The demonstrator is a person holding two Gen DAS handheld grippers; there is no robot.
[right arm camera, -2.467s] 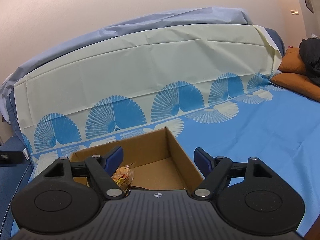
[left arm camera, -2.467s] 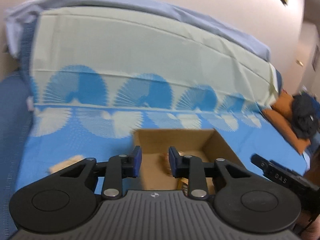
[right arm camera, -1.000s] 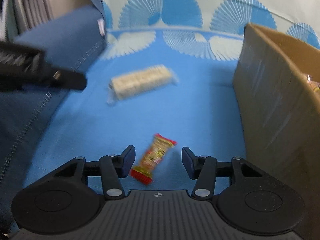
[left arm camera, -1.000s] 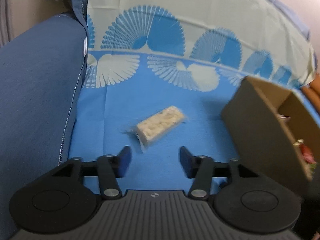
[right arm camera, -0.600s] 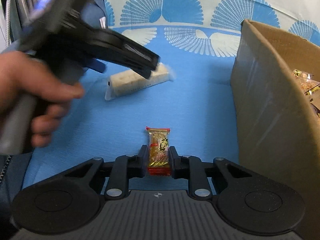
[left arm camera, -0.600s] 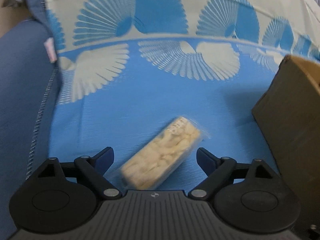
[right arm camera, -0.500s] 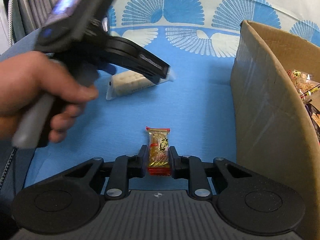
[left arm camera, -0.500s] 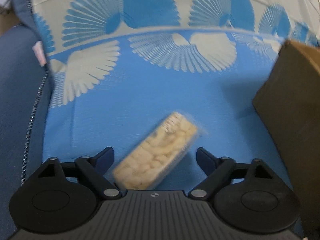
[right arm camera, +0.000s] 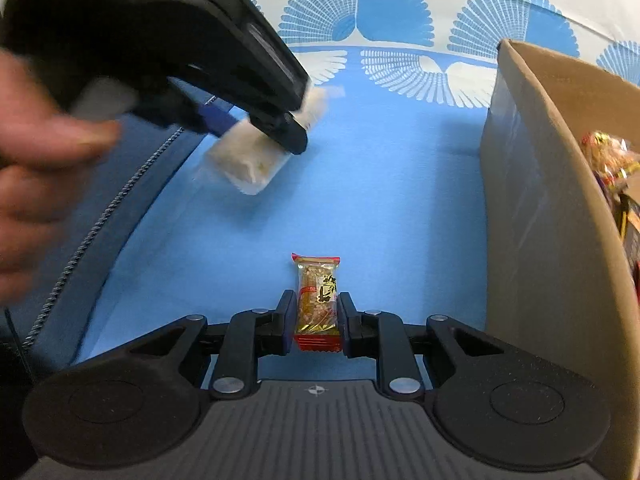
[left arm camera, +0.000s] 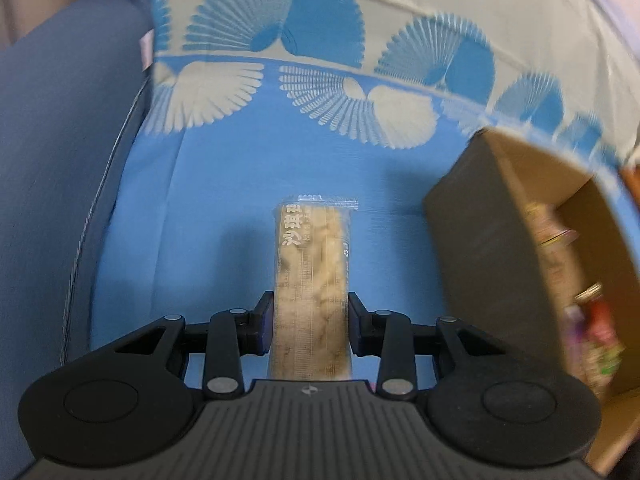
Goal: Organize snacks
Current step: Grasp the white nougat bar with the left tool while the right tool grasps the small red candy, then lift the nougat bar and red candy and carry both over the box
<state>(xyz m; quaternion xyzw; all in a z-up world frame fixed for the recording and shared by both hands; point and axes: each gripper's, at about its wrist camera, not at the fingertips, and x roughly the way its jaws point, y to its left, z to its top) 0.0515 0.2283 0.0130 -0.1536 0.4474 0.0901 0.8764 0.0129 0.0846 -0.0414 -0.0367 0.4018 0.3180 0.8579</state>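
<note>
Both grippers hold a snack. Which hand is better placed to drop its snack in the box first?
Probably the right: its gripper, shut on the small snack, sits right beside the box.

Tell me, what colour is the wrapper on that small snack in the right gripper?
Clear over golden-brown filling, with red ends: the small snack, best seen in the right wrist view.

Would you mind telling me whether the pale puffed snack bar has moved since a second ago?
Yes. The pale snack bar, then flat on the blue sheet, now hangs above it, nearer the camera, in the left gripper.
</note>
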